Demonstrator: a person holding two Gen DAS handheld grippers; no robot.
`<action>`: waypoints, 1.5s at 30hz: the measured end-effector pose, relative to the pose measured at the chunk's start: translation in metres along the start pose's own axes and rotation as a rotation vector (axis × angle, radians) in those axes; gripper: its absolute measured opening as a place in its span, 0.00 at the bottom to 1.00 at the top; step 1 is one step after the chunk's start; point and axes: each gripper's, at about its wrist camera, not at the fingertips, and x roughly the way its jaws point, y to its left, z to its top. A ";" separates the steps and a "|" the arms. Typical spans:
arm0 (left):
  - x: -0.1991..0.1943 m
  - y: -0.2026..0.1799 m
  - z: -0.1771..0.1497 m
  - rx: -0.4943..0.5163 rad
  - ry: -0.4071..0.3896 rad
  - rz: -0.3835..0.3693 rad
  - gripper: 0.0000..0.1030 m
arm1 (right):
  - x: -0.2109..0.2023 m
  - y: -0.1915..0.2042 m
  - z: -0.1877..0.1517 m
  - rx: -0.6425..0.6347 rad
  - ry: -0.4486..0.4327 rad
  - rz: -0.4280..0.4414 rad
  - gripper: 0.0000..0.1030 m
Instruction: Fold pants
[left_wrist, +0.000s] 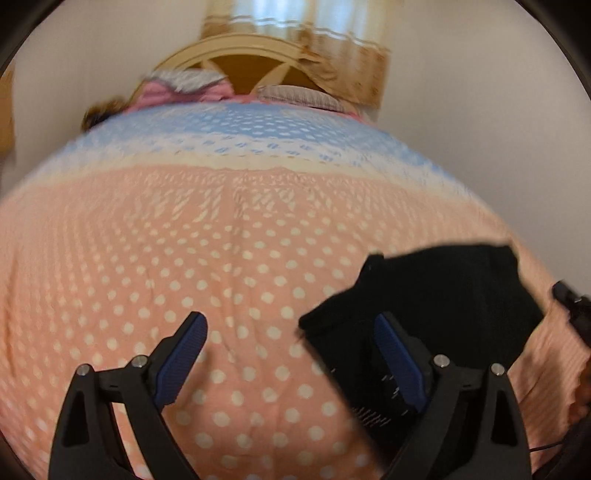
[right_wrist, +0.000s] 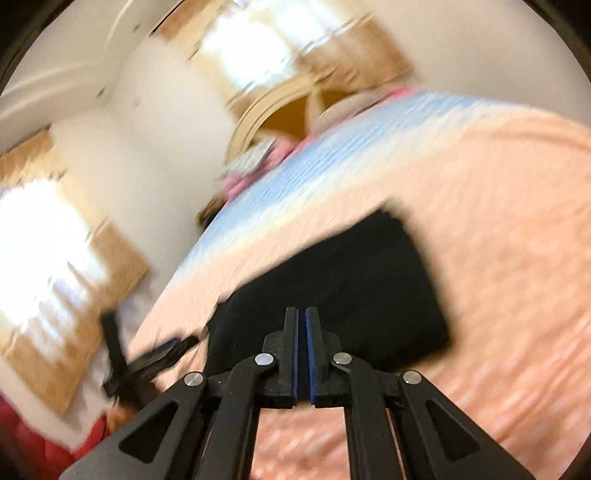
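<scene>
Presently: left gripper (left_wrist: 291, 332) spread wide, nothing between its pads, hovering over the polka-dot bedspread (left_wrist: 221, 236); right gripper (right_wrist: 305, 325) pressed closed, whether on cloth cannot be told. Black pants (right_wrist: 332, 280), folded into a compact block, lie on the bedspread ahead of the right gripper, bare cover along their far and right edges; headboard (left_wrist: 255, 59) beyond.

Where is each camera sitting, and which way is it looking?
Left wrist: sits on the left gripper, looking along its wide-open fingers across the polka-dot bedspread toward the headboard; black pants lie to the right.
Right wrist: sits on the right gripper, fingers closed together, tilted, looking over the pants; the left gripper blurs by at left.
Both show the pants, bedspread, headboard and curtained window.
</scene>
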 end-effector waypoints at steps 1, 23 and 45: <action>0.003 -0.001 0.000 -0.018 0.016 -0.017 0.92 | -0.001 -0.008 0.009 0.004 -0.016 -0.031 0.27; 0.036 -0.010 -0.018 -0.107 0.138 -0.012 1.00 | 0.066 -0.034 -0.001 -0.152 0.153 -0.265 0.36; 0.016 -0.014 -0.011 -0.100 0.076 -0.136 1.00 | 0.010 -0.017 -0.005 -0.172 -0.065 -0.412 0.23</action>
